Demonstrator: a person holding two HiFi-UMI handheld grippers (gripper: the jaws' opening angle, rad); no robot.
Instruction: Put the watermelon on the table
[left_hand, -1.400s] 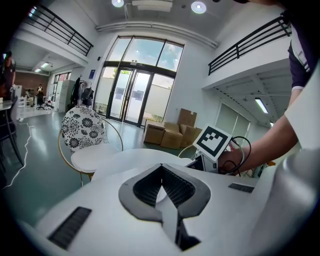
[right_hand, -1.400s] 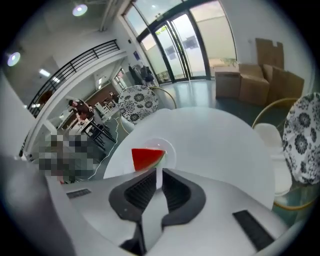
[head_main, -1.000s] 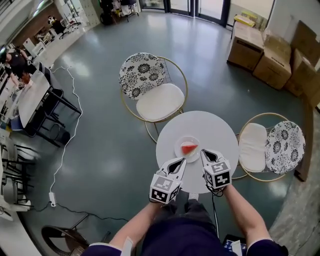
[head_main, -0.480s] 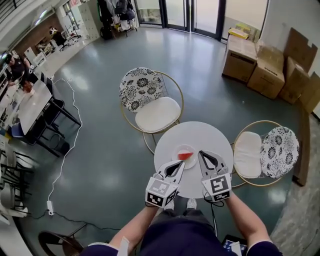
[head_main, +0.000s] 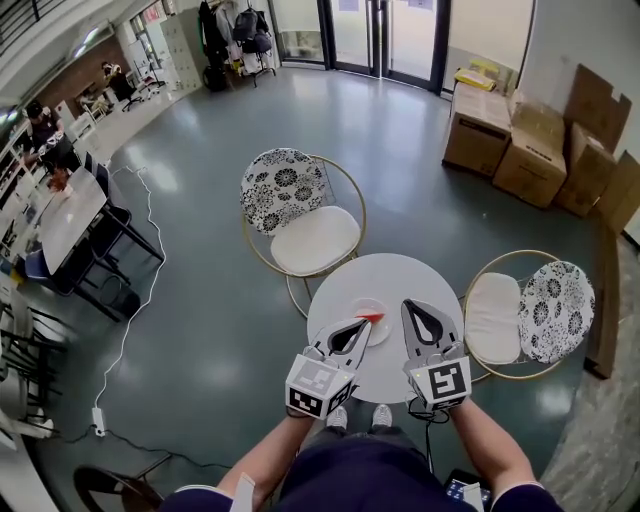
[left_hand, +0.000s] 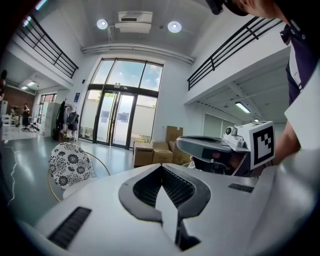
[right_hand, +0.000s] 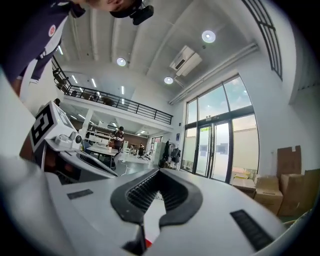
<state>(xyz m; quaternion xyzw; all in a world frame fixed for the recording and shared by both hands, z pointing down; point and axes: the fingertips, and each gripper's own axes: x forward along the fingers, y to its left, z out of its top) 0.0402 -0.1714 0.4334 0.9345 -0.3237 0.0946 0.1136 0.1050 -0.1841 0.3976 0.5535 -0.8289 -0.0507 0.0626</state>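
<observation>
Low in the head view's centre, both grippers are held out over the round white desk. The left gripper has its fingers pressed together with nothing between them. The right gripper is likewise closed and, as far as I can judge, empty. A sliver of red low in its own view is too small to name.

Just past the left fingertips, the watermelon lies on a small plate at mid-frame. The red slice is so close to those tips that I cannot tell whether they touch.

Closed fingers can only shove the slice, so they probably must spread before a grasp. A nudge from here could skid the light plate across the smooth top. A hard pinch might crush or squirt out the wet slice.

Beyond, a floral chair stands at upper centre and another at the right. Cardboard boxes sit at the upper right.
</observation>
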